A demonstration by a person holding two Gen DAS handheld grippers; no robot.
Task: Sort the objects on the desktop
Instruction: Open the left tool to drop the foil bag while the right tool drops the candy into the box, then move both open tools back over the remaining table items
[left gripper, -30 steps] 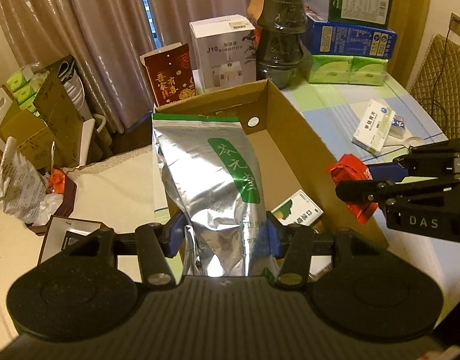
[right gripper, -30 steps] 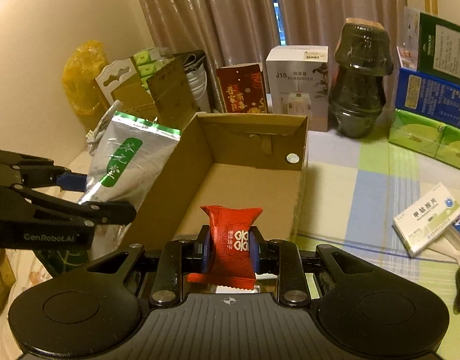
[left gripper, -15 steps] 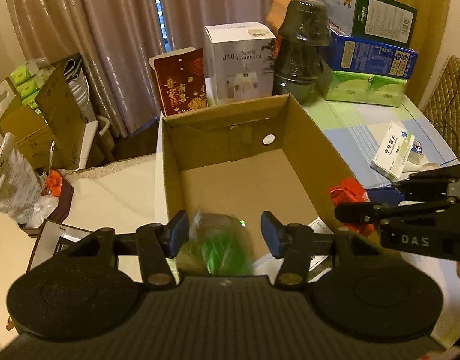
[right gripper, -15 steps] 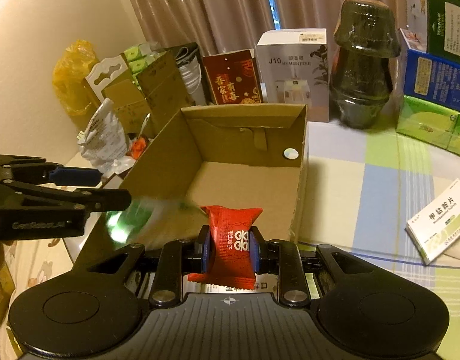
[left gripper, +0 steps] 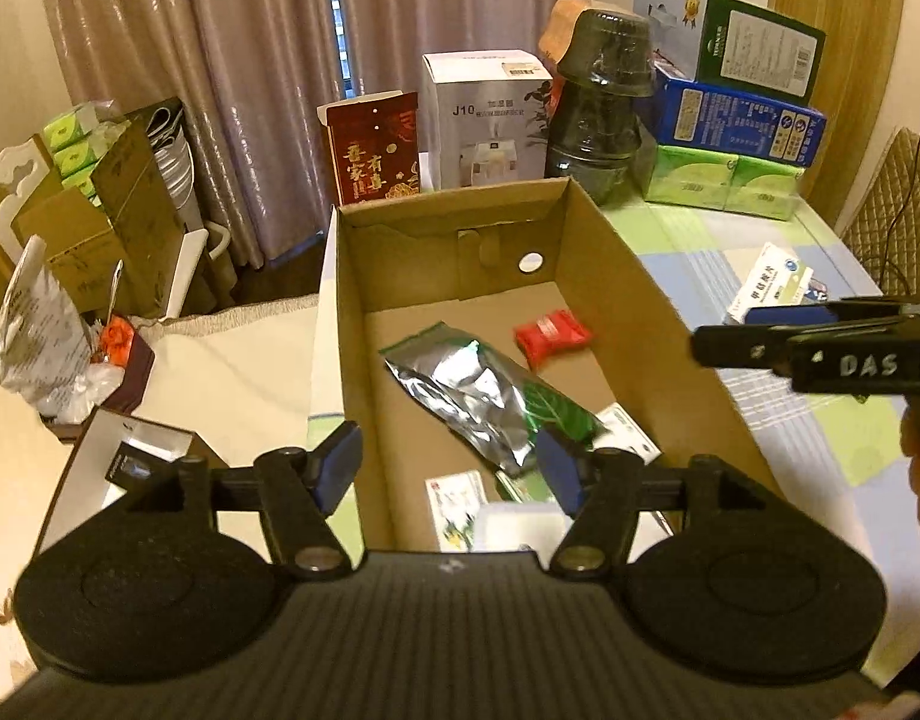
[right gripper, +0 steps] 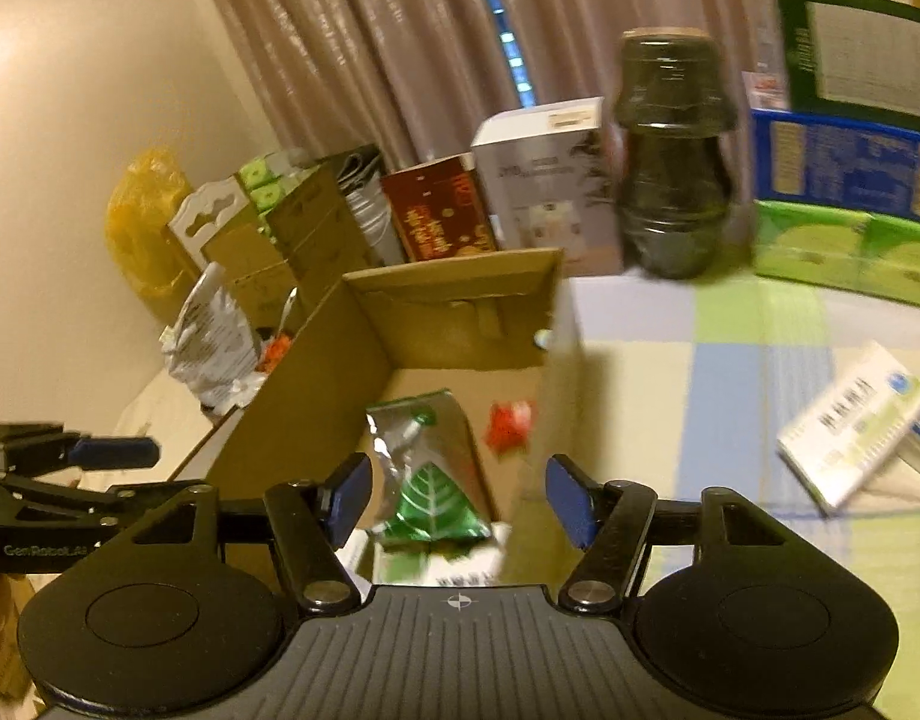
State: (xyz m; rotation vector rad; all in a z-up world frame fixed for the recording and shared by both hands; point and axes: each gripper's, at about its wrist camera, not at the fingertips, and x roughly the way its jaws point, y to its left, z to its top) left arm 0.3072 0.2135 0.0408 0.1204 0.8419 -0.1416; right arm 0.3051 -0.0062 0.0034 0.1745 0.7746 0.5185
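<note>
Silver bag point(left gripper: 481, 396) and red packet point(left gripper: 553, 331) lie inside the cardboard box point(left gripper: 640, 324); both grippers, left gripper point(left gripper: 453, 468) and right gripper point(right gripper: 456, 501), gape empty; reaching right carelessly could bump the box wall

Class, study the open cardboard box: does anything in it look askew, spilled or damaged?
Nothing is spilled or torn. The foil pouch lies crumpled and diagonal in the box, its lower end overlapping small cartons. The red packet lies loose beyond it.

silver pouch point(left gripper: 472, 387), red packet point(left gripper: 553, 333), inside box point(left gripper: 628, 294)
</note>
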